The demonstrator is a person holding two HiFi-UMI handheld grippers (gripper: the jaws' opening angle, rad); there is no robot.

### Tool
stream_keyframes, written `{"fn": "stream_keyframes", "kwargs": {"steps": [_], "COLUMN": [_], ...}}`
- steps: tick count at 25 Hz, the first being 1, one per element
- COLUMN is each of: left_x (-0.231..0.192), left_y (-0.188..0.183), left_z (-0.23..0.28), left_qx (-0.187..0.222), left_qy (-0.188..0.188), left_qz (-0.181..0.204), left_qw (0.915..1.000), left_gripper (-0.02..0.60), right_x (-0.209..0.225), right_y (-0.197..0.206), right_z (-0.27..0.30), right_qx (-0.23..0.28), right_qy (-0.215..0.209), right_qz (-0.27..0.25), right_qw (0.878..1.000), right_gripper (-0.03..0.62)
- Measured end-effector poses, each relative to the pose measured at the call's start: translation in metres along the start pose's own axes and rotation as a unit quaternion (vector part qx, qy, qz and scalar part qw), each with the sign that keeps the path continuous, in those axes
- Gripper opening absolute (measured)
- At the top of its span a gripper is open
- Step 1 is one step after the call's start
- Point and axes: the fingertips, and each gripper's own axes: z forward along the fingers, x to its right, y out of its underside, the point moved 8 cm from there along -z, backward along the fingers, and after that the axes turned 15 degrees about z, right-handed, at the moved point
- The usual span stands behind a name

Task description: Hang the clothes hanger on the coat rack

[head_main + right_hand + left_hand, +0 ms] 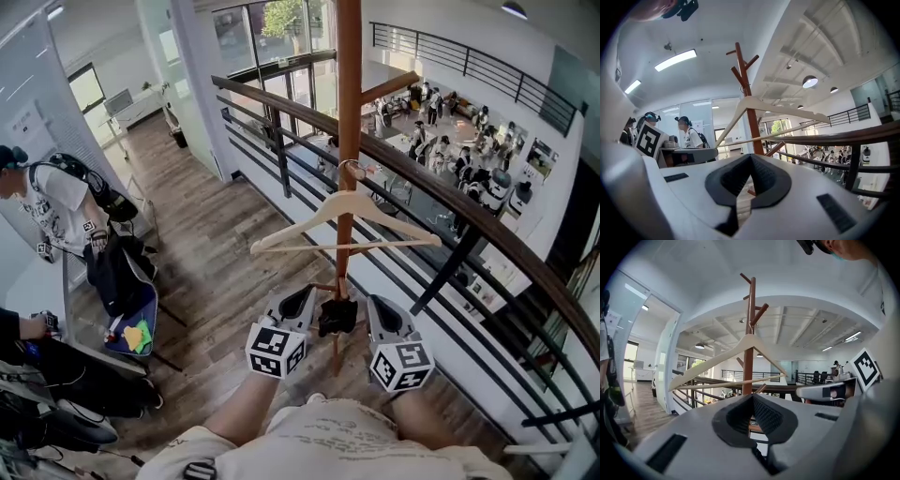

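Note:
A pale wooden clothes hanger (347, 225) hangs by its metal hook on a peg of the brown wooden coat rack (349, 94); nothing grips it. Both grippers sit side by side just below the hanger's bar, close to the pole. My left gripper (325, 315) is shut with nothing between its pads. My right gripper (354, 315) is likewise shut and holds nothing. In the left gripper view the hanger (717, 359) and the rack (750, 333) rise beyond the shut left gripper (752, 397). The right gripper view shows the hanger (787, 105) and the rack (747, 89) above the right gripper (750, 157).
A dark balcony railing (487, 225) runs diagonally right behind the rack, with a lower floor and several people beyond it. On the left a person (56, 202) stands by bags (127, 281) on the wooden floor. Glass walls close off the far side.

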Motion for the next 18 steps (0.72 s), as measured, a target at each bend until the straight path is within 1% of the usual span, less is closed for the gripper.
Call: {"fn": "stream_keyframes", "kwargs": {"steps": [6,13,18], "left_x": [0.0027,0.0063,0.0068], "left_y": [-0.0018,-0.0038,-0.0029], "left_z": [0.0047,0.0101,0.0110], "left_qx": [0.002,-0.003,-0.007], "left_qy": [0.011,0.020,0.027], "left_qz": [-0.003,0.006,0.008], "left_qw": [0.9999,0.9998,0.9996], "left_gripper": [0.005,0.005,0.005], "right_x": [0.0043,0.0104,0.0094], "right_y": [-0.0035,-0.0040,-0.0034], "right_z": [-0.0026,-0.0035,-0.0036], "right_qx": [0.004,0.010,0.013], "right_qy": [0.015,0.032,0.035], "right_qz": [0.002,0.005,0.005], "right_qw": [1.000,0.999,0.999], "right_gripper": [0.002,0.002,0.002]}}
